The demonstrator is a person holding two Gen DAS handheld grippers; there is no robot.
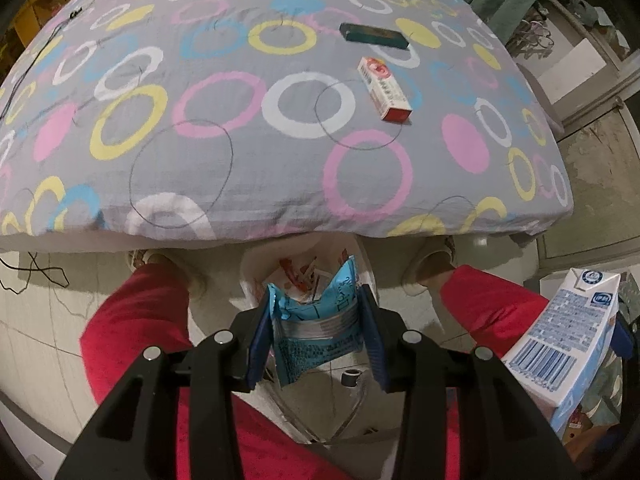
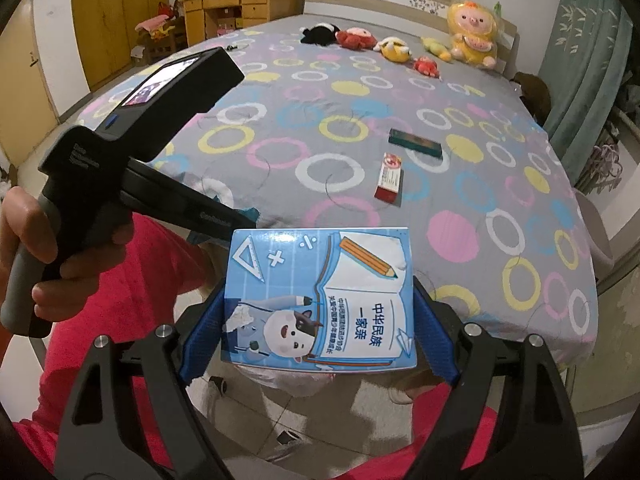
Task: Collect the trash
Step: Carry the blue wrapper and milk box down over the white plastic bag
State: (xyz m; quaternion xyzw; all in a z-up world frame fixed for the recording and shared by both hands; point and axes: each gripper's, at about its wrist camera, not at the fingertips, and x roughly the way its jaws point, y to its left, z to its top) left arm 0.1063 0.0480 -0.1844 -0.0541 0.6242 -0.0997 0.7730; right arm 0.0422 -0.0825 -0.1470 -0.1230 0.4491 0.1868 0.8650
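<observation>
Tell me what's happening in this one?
A person in red trousers stands at the foot of a bed, a gripper in each hand. The left gripper holds a blue snack wrapper over a white bag with trash in it. The right gripper clamps a blue milk carton. A red-and-white box and a dark green box lie on the bedspread.

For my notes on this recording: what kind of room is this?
Most likely a bedroom: a large bed with a ring-patterned sheet, plush toys by its headboard, and a wooden wardrobe.
</observation>
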